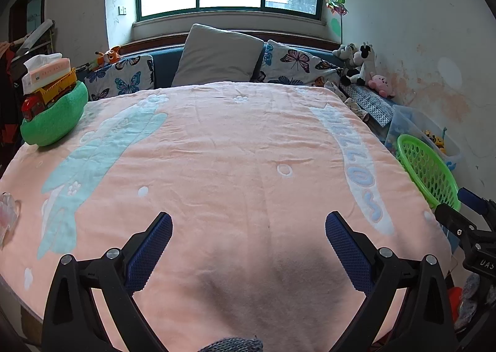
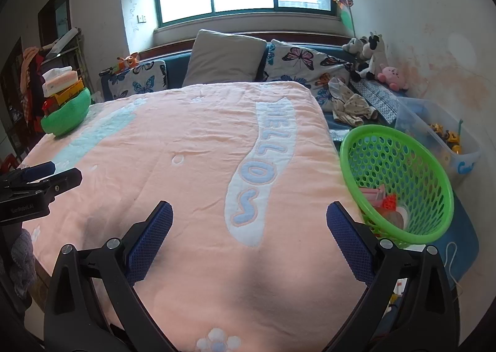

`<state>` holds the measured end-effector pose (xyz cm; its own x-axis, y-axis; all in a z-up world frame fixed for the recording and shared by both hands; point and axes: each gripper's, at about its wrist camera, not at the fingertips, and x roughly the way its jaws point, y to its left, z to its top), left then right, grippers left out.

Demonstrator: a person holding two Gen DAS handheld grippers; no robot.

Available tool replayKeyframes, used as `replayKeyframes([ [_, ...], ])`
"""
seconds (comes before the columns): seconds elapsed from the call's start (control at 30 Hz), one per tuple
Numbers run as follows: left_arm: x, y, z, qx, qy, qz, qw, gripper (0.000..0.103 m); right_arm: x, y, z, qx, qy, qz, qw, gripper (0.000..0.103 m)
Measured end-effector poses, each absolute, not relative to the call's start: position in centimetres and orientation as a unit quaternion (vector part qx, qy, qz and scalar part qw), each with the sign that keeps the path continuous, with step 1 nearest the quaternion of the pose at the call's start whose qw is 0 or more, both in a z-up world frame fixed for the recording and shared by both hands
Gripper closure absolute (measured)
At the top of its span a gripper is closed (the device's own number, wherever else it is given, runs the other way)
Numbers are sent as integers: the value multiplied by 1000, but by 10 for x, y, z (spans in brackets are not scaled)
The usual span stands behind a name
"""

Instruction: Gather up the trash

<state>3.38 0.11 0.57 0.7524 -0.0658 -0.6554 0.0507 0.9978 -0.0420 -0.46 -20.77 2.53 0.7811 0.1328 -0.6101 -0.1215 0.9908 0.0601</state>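
Observation:
A green perforated basket leans at the right edge of the bed on the pink blanket. It holds a pink wrapper, a red-orange piece and a white round item. My right gripper hovers open over the blanket just left of the basket, with nothing between its fingers. My left gripper is open and empty above the blanket's near middle. The basket lies to its right. A crumpled pinkish clear wrapper lies at the bed's left edge.
A green plush bowl with a toy truck and a tissue box sits at the far left corner. Pillows and soft toys line the headboard. A clear bin of toys stands by the right wall.

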Motion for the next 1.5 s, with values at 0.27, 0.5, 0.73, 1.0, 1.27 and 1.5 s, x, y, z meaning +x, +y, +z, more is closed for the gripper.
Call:
replayKeyframes([
  [0.27,34,1,6,-10,351,-31,936,7,-5,-208,25,9,324,68,943,4],
  [0.5,34,1,5,-11,351,-31,936,7,-4,-207,25,9,324,69,943,4],
  [0.73,34,2,5,-11,351,-31,936,7,-4,-207,26,8,324,70,943,4],
  [1.0,34,1,4,-11,351,-31,936,7,-5,-206,26,9,322,70,944,4],
  [1.27,34,1,4,-10,351,-31,936,7,-5,-205,25,11,323,72,944,4],
  [1.5,33,1,0,-10,353,-31,935,7,-5,-206,24,12,323,73,944,4],
])
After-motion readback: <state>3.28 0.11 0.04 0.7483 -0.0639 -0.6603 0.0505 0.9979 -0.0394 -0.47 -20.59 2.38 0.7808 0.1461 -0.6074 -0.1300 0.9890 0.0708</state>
